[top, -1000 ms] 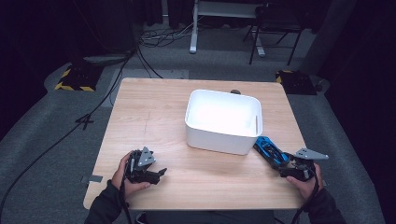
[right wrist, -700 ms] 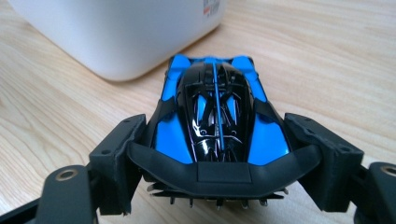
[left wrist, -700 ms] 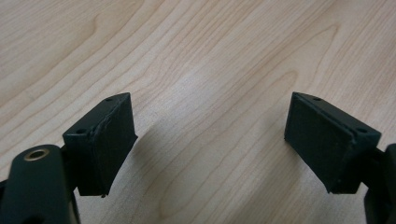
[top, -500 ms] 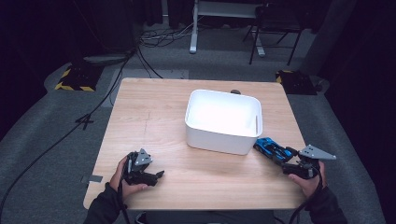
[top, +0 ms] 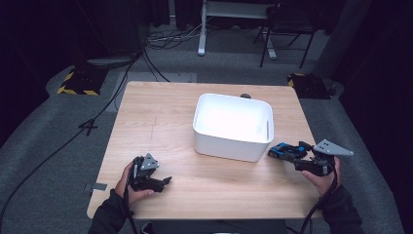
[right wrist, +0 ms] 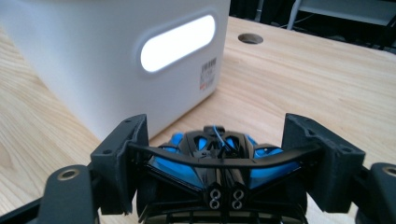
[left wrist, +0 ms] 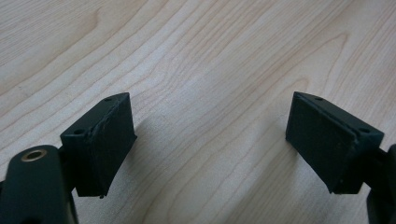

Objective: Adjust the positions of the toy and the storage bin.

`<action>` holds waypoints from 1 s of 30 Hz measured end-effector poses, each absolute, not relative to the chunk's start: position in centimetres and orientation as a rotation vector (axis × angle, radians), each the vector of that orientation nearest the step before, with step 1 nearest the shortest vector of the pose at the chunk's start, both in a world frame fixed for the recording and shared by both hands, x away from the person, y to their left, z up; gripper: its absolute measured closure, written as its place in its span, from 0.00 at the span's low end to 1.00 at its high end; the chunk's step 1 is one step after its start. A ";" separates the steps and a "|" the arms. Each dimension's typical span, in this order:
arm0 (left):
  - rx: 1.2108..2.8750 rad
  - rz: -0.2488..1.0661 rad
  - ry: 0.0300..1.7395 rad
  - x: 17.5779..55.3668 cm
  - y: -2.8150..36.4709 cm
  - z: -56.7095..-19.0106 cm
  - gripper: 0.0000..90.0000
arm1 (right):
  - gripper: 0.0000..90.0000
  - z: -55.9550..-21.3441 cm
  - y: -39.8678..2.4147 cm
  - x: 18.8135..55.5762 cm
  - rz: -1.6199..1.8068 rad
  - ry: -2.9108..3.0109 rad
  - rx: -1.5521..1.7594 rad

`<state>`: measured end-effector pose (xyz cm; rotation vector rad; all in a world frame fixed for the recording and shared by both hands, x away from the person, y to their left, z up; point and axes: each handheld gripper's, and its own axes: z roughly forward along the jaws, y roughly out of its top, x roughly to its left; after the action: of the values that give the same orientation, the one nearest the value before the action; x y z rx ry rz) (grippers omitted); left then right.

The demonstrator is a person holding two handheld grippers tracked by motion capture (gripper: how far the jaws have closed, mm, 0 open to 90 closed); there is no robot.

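A blue and black toy car [top: 285,150] hangs just above the wooden table [top: 160,112], close to the right wall of the white bin [top: 226,146]. My right gripper [top: 298,155] is shut on the car's rear. In the right gripper view the car [right wrist: 205,161] sits between my right gripper's [right wrist: 217,149] jaws, its black spoiler spanning from pad to pad, with the bin's handle slot [right wrist: 177,42] straight ahead. My left gripper [top: 165,181] rests low at the table's front left. In the left gripper view my left gripper [left wrist: 210,135] is open over bare wood.
The bin stands at the table's middle, and its inside is too bright to read. A round cable hole [top: 246,96] sits behind it near the far edge. Bare wood lies left of the bin. Cables, a desk frame and a chair stand on the floor beyond.
My right gripper has risen with the toy car, and the car has swung closer to the bin's right wall. The left gripper has stayed in place, open.
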<state>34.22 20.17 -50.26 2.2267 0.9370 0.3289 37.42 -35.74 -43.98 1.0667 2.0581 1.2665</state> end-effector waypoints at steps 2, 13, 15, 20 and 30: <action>2.227 0.329 0.937 34.2 20.2 -50.3 0.17 | 0.27 -43.6 -35.7 37.7 1.266 2.047 1.063; 2.226 0.327 0.937 34.2 20.2 -50.3 0.17 | 0.27 -42.6 -36.1 38.3 1.294 2.047 1.072; 2.226 0.327 0.937 34.2 20.2 -50.3 0.17 | 0.27 -42.4 -36.0 38.3 1.294 2.050 1.059; 2.227 0.327 0.937 34.2 20.2 -50.3 0.17 | 0.27 -41.7 -35.7 38.4 1.299 2.051 1.057; 2.226 0.327 0.937 34.2 20.2 -50.3 0.18 | 0.27 -40.5 -35.7 38.4 1.322 2.030 1.057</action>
<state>34.23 20.18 -50.27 2.2264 0.9370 0.3269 38.39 -35.69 -40.48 1.0571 2.0296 1.3219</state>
